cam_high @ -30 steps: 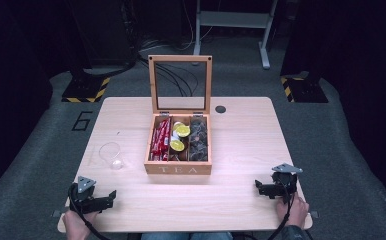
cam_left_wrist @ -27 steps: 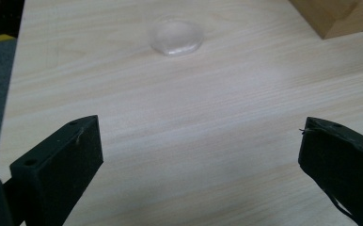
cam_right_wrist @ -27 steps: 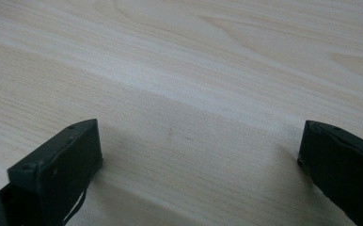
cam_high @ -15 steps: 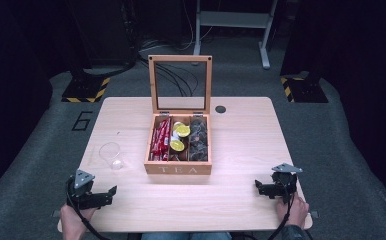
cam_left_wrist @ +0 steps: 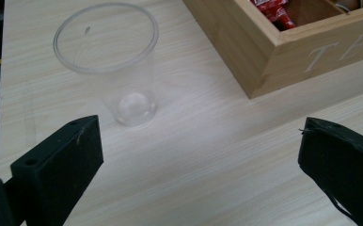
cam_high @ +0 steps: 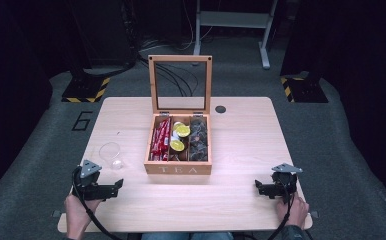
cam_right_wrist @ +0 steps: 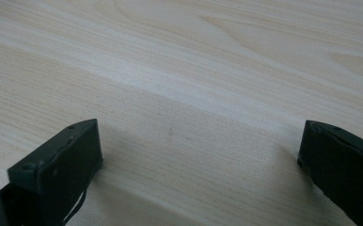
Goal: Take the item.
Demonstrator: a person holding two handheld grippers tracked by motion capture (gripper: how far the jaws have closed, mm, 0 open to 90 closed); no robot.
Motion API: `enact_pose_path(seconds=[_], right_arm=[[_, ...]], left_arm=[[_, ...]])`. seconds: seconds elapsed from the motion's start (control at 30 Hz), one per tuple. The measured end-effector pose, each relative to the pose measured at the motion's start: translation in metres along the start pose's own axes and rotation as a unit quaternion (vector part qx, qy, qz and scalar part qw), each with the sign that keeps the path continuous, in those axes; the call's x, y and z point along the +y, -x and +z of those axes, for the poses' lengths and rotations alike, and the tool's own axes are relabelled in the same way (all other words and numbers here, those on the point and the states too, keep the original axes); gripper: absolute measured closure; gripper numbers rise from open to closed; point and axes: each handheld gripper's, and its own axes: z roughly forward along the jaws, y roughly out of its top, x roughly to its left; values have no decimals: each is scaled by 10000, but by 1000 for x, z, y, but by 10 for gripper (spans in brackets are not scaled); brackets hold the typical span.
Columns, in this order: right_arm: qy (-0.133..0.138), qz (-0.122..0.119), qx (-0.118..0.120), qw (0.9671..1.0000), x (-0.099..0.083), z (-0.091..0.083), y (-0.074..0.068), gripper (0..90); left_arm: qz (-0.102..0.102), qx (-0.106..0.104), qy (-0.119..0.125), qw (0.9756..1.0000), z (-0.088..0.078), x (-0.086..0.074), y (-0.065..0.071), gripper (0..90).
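Clear plastic cup (cam_left_wrist: 106,61) stands upright on counter (cam_high: 241,145), mouth up, near left tool (cam_left_wrist: 198,155). Both tools wide apart, right tool (cam_right_wrist: 198,155) too.

On the table (cam_high: 241,200), a cup (cam_high: 110,152) stands left of the open tea box (cam_high: 179,168), with the left gripper (cam_high: 112,185) just before it and the right gripper (cam_high: 259,187) far right.
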Motion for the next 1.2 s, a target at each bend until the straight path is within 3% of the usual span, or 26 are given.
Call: enact_pose_path(seconds=[0.27, 0.5, 0.83, 1.2], right_arm=[[2, 1, 4, 10000, 0, 0, 0, 0], [-1, 2, 4, 10000, 0, 0, 0, 0], [3, 1, 4, 10000, 0, 0, 0, 0], [3, 0, 4, 10000, 0, 0, 0, 0]], left_arm=[[-15, -234, 122, 9996, -3, 18, 4, 10], [90, -336, 149, 9993, 1, 31, 13, 13], [383, -530, 175, 9977, 9, 50, 32, 18], [772, -747, 176, 9941, 17, 73, 53, 29]])
